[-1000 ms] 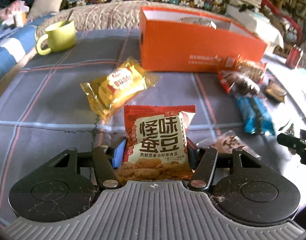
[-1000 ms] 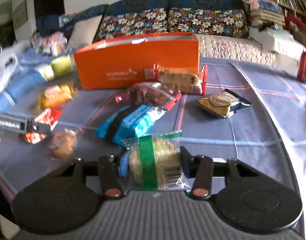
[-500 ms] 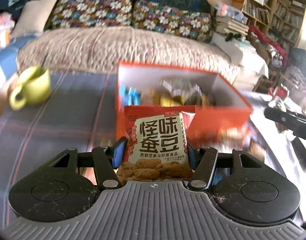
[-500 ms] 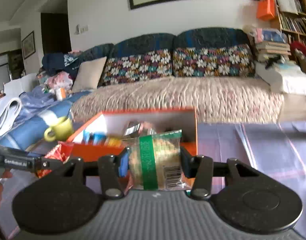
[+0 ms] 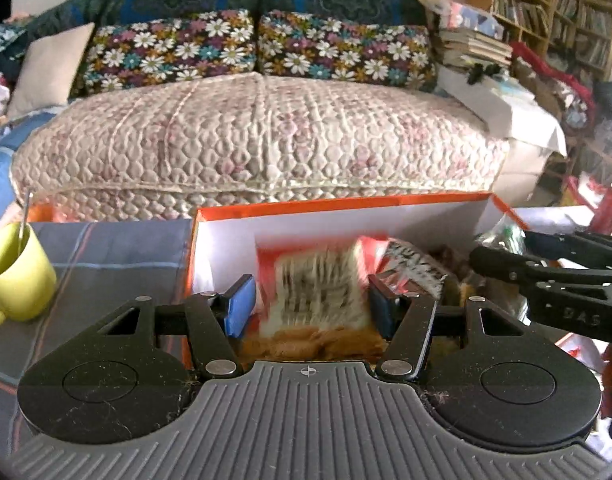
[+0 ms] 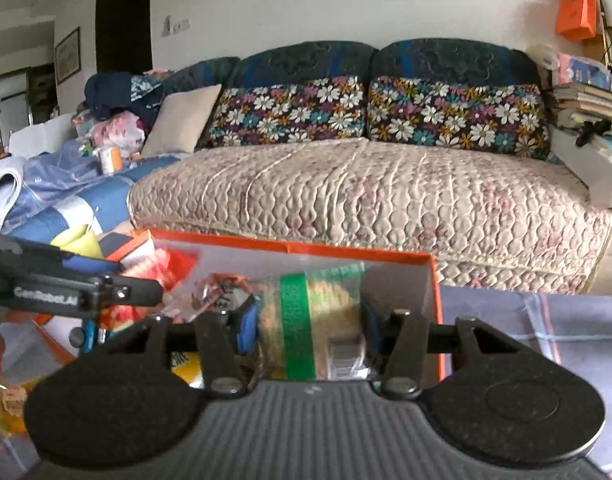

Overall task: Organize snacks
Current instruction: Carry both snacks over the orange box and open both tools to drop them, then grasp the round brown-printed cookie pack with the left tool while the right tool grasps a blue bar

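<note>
Now crinkly red packet (image 5: 311, 292) blurred over rectangular orange box (image 5: 345, 204).

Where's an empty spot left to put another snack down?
Bare cloth lies between the green mug and the orange box, and again on the box's right side. Inside, the corner by its left wall looks free. The box's middle and right are crowded with packets.

Both grippers: black linkage arms, silver pivot screws, blue finger pads (image 5: 238, 309), ribbed grey housing. Round black discs flank each side. White lettering marks the left gripper (image 6: 302, 326) body in the right wrist view
</note>
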Motion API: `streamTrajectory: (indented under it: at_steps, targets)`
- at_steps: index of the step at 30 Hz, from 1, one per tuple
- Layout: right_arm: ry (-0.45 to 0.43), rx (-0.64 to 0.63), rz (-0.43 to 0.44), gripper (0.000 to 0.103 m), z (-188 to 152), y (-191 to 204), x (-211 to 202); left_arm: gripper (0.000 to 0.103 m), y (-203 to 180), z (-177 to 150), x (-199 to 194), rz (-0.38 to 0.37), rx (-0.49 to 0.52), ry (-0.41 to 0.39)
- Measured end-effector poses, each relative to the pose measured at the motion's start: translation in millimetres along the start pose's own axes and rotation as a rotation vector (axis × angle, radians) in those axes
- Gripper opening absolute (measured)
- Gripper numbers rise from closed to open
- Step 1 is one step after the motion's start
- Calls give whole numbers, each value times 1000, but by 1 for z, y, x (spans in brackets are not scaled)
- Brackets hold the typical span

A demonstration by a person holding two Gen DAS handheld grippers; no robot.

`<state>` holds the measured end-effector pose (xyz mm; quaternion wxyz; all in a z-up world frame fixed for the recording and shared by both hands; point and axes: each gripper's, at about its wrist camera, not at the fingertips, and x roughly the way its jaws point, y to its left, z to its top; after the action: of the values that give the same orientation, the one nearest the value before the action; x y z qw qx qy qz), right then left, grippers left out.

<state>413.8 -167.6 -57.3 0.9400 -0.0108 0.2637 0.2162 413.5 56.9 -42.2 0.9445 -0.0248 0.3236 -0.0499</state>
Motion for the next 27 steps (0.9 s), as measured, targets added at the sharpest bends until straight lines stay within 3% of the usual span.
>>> streamTrajectory:
  at_steps: [2, 4, 8, 10, 17, 21, 23, 27]
  targets:
    - [-49, 21, 15, 72, 1, 1, -21, 51, 0, -5, -11, 11, -4, -9]
    - [-106, 7, 5, 94, -1, 7, -49, 57, -4, -13, -32, 19, 11, -54]
    - [-133, -27, -8, 95, -21, 19, -104, 58, -20, -34, -72, 60, 65, -77]
    - [-113, -28, -13, 100, -36, 23, -126, 58, -30, -46, -90, 62, 81, -79]
    - [-68, -22, -85, 100, -95, 26, -174, 60, -56, -85, -142, 44, 103, -56]
    - [-86, 81, -133, 100, -128, 7, -182, 62, -64, -104, -160, 51, 102, -36]
    - [-50, 154, -132, 100, -141, -6, -181, 64, -65, -117, -167, 71, 96, -18]
    - [-33, 279, -117, 100, -151, -31, -190, 66, -50, -166, -182, 75, 28, 40]
